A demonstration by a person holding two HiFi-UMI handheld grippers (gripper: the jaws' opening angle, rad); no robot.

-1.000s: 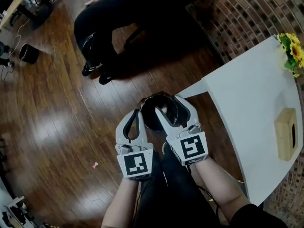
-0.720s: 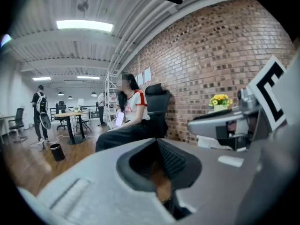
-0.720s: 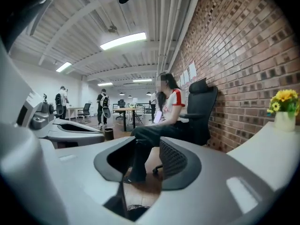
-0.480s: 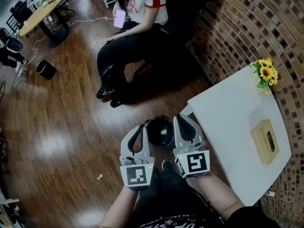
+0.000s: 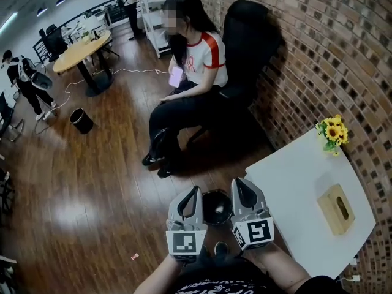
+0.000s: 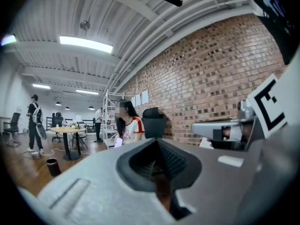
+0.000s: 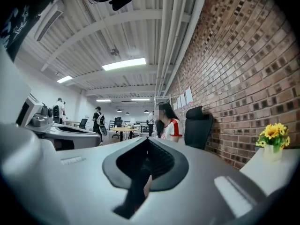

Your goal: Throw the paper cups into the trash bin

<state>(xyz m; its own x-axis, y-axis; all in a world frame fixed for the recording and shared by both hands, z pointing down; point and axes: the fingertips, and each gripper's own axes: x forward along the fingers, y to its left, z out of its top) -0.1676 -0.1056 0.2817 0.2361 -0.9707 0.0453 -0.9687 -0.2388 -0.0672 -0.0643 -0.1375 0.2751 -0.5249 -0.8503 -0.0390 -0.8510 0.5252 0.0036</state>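
**Black bin below two closed, empty tools**

Brick wall (image 5: pixel 318 54) and dark wooden floor (image 5: pixel 92 182) framed the scene, with a white surface (image 5: pixel 294 188) jutting from the wall on the right. It carried only a small bunch of sunflowers (image 5: pixel 332 133) and a wooden box (image 5: pixel 335 208). No paper cups showed on it, on the floor, or in any view.

The trash bin (image 5: pixel 217 206) stood on the floor just beside the near corner of the surface, probably so that things from the surface could drop straight in. It was round and black, its mouth open upward, with a glossy dark inside. Whether cups lay in it could not be told.

In the head view the left tool (image 5: pixel 193 192) and the right tool (image 5: pixel 240 185) were held level and side by side, one on either side of the bin's mouth and clear of its rim. The left tool's jaws met tip to tip with nothing between them. The right tool's jaws had just been closing and also met on nothing. With both tools empty and paired over the bin, this looked like the moment after a drop, not a carry
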